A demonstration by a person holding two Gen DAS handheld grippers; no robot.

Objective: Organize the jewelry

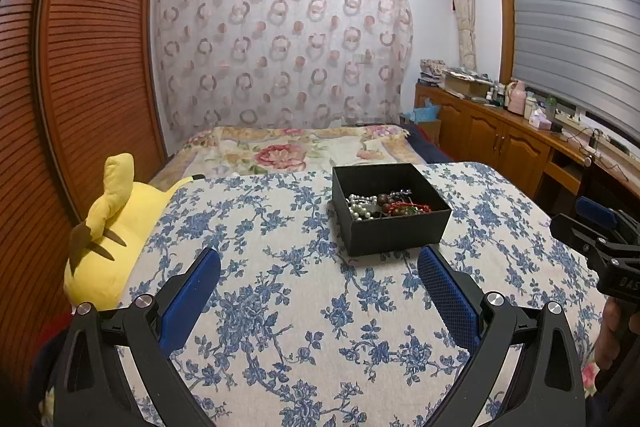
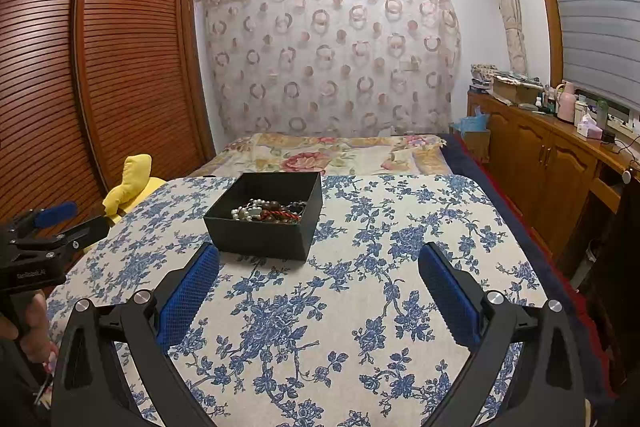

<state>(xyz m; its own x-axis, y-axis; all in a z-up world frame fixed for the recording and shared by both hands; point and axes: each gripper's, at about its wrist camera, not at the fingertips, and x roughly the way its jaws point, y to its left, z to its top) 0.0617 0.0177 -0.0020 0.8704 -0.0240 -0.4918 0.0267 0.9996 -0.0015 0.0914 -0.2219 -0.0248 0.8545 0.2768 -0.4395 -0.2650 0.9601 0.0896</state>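
Observation:
A black open box (image 1: 396, 233) (image 2: 260, 235) stands on a table covered with a blue-flowered cloth (image 1: 304, 311) (image 2: 328, 311). Inside lies a tangle of jewelry (image 1: 384, 206) (image 2: 270, 211): white pearls, dark brown beads and a red cord. My left gripper (image 1: 320, 259) is open, short of the box and slightly left of it, with nothing between its blue pads. My right gripper (image 2: 320, 259) is open too, short of the box and to its right, holding nothing. Each gripper shows at the edge of the other's view, the right one (image 1: 592, 223) and the left one (image 2: 60, 219).
A yellow plush toy (image 1: 112, 227) (image 2: 130, 183) lies at the table's left edge, beside a slatted wooden wardrobe (image 1: 84, 67). Beyond the table is a bed with a flowered cover (image 1: 296, 151). A wooden cabinet (image 2: 560, 163) with clutter on top runs along the right wall.

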